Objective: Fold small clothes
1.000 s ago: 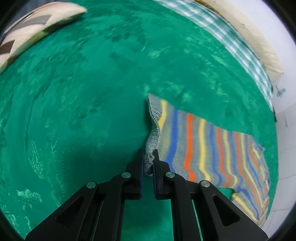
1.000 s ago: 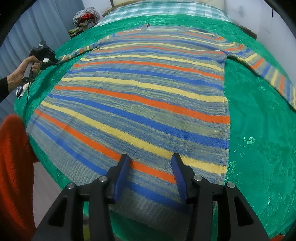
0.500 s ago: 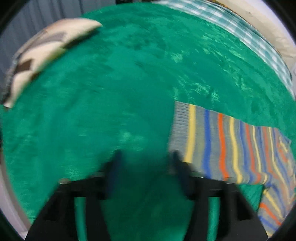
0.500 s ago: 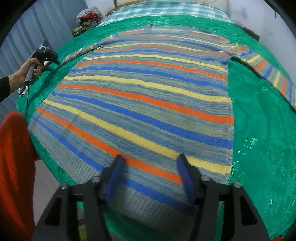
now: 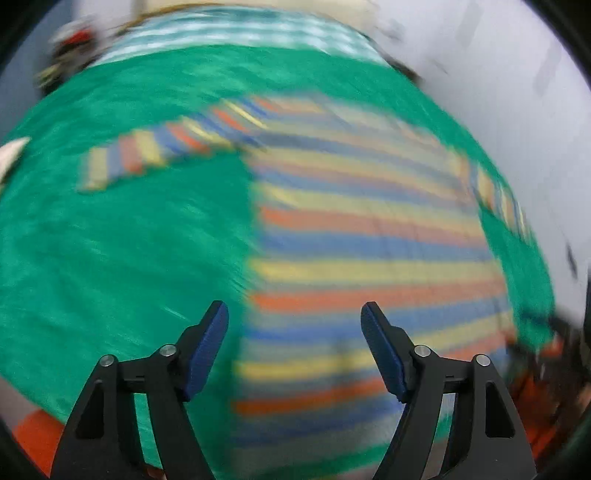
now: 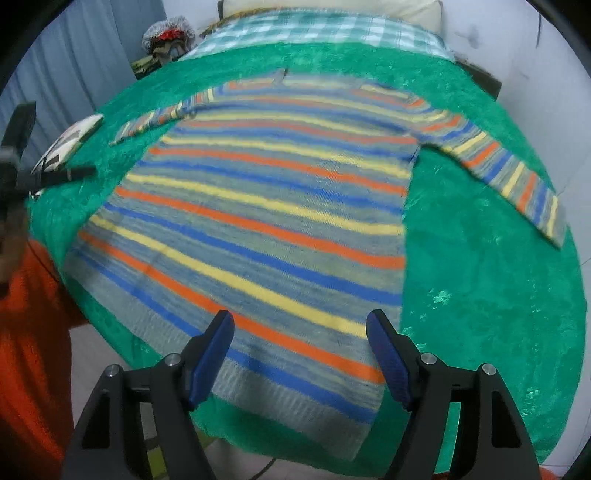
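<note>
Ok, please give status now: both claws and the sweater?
Left claw open, jaws just widened, nothing between. Right claw open, just widened, above hem. Striped sweater flat on green blanket. Nothing in the way.

Ribbed knit wool-like sweater [image 6: 266, 229], matt, striped, lying on plush green blanket [image 6: 480, 295] with faint sheen. Matt black plastic on right gripper [image 6: 299, 354], blue textured pads [image 6: 212, 356], bright metal screws. Woven checked sheet [image 6: 314, 29] beyond.

Both black hand-held grippers with blue pads tilt steeply downward; the left hand-held gripper [image 5: 294, 325] and the right hand-held gripper [image 6: 300, 330] have just opened, jaws wide, nothing between them.
</note>
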`<state>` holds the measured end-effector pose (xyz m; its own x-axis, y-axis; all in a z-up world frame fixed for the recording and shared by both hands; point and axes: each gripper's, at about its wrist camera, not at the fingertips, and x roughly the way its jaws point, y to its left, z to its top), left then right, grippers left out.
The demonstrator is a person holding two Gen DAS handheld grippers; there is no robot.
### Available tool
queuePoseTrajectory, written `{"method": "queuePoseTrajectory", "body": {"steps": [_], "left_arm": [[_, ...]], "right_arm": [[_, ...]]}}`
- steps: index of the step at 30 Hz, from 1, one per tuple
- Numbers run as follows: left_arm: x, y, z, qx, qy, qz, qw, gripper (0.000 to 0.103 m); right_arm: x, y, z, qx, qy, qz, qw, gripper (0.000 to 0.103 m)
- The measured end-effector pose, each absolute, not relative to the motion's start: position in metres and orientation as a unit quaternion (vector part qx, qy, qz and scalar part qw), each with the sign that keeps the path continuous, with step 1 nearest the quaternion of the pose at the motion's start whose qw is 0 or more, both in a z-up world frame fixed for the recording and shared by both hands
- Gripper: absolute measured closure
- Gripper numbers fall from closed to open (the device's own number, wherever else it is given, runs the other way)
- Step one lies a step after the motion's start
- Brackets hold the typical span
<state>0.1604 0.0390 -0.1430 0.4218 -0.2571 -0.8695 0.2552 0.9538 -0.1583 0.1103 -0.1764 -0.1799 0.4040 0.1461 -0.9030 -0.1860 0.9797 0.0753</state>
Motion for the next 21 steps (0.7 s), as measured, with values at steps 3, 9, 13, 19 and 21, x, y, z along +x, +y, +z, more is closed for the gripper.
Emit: {"method": "queuePoseTrajectory", "body": {"steps": [3, 9, 13, 19, 21], "left_arm": [[0.135, 0.019, -0.190, 0.038, 0.585, -0.162, 0.793, 0.056], [0.097, 0.083, -0.139, -0.008, 0.512, -0.118, 0.851, 0.014], [0.131, 0.112, -0.165, -0.059, 0.552, -0.103, 0.825, 0.034], [0.128, 0.072, -0.184, -0.017, 0.593, -0.167, 0.787, 0.098], [0.121, 0.069, -0.175, -0.001, 0.584, -0.168, 0.794, 0.099]], "right_arm": [[0.098, -0.179, -0.218, -0.036, 0.626, 0.088, 0.774, 0.030], [0.055, -0.225, -0.170, 0.052, 0.585, 0.078, 0.806, 0.032], [0.069, -0.263, -0.186, 0.153, 0.579, 0.068, 0.798, 0.033], [0.083, -0.260, -0.216, 0.204, 0.614, 0.116, 0.753, 0.098], [0.077, -0.259, -0.208, 0.183, 0.623, 0.110, 0.752, 0.098]]}}
